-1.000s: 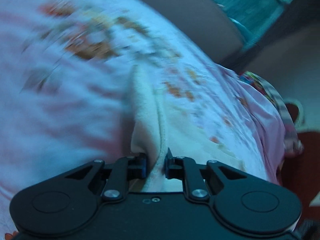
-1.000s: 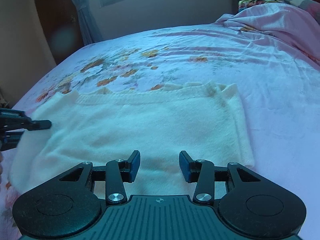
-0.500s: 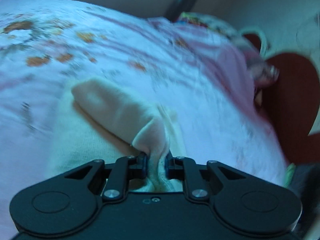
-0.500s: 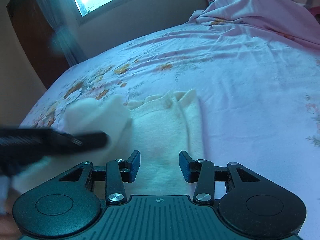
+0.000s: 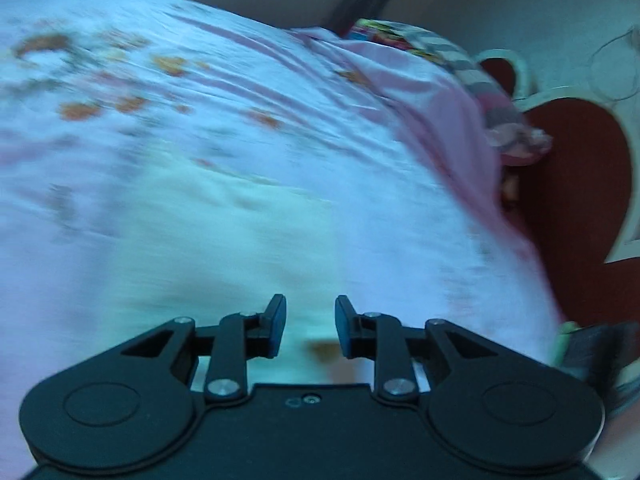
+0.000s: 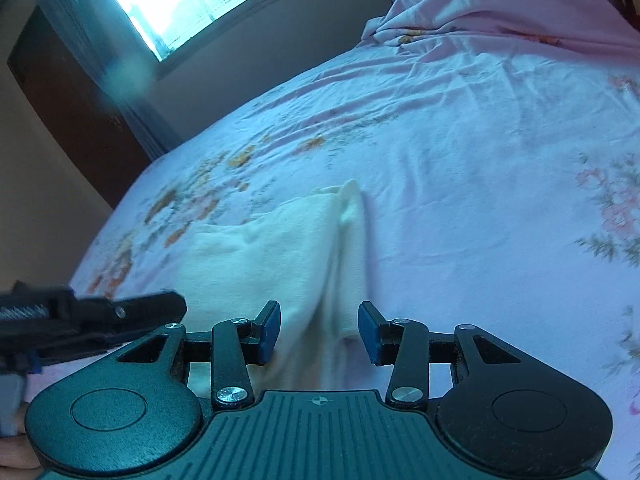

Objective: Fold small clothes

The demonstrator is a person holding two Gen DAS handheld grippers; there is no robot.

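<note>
Right wrist, cream garment (image 6: 280, 256) beneath right gripper (image 6: 319, 330)

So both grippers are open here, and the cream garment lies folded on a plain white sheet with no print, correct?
Not quite. The sheet is not plain: it is pinkish with an orange and pink floral print, clear in the right wrist view. The rest holds: the left gripper and right gripper both stand open with nothing between the fingers, and the cream garment lies folded on the bed.
</note>
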